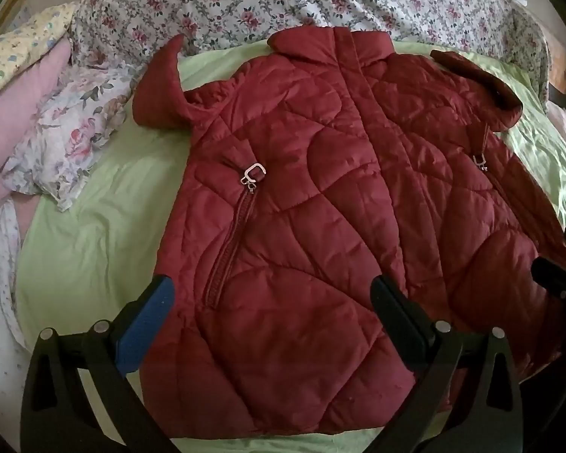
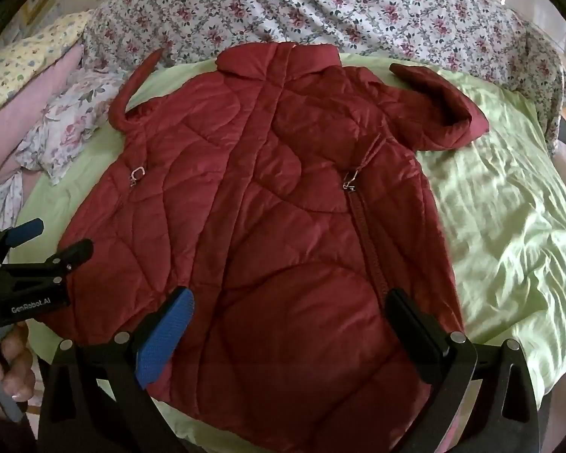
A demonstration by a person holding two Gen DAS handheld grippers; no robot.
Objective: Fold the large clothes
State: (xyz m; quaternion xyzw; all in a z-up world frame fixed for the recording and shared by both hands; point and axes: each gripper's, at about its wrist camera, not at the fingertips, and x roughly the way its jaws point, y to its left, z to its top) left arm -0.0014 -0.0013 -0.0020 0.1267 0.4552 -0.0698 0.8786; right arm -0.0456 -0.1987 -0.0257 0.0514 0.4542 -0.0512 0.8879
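You had one red quilted jacket (image 1: 313, 204) spread flat, front up, on the pale green sheet (image 1: 94, 234), its collar at the far end and its hem at the near edge of the bed. Two short sleeves stuck out, one curling up at the far left (image 1: 162, 83) and one folded at the far right (image 1: 479, 83). You could count two pocket zippers, each with a metal pull: one on the left panel (image 1: 253, 175) and one on the right (image 2: 349, 183). Both of your tongs were spread wide and gripped nothing: your left gripper (image 1: 271, 302) hovered over the near left part of the hem, and your right gripper (image 2: 290, 313) over the near right part, its fingers straddling quilted fabric without pinching it. One flowered quilt (image 2: 320, 7) lay bunched along the far side, and three pillows sat at the far left: yellow-print (image 1: 15, 49), plain pink (image 1: 26, 87) and floral (image 1: 71, 128).
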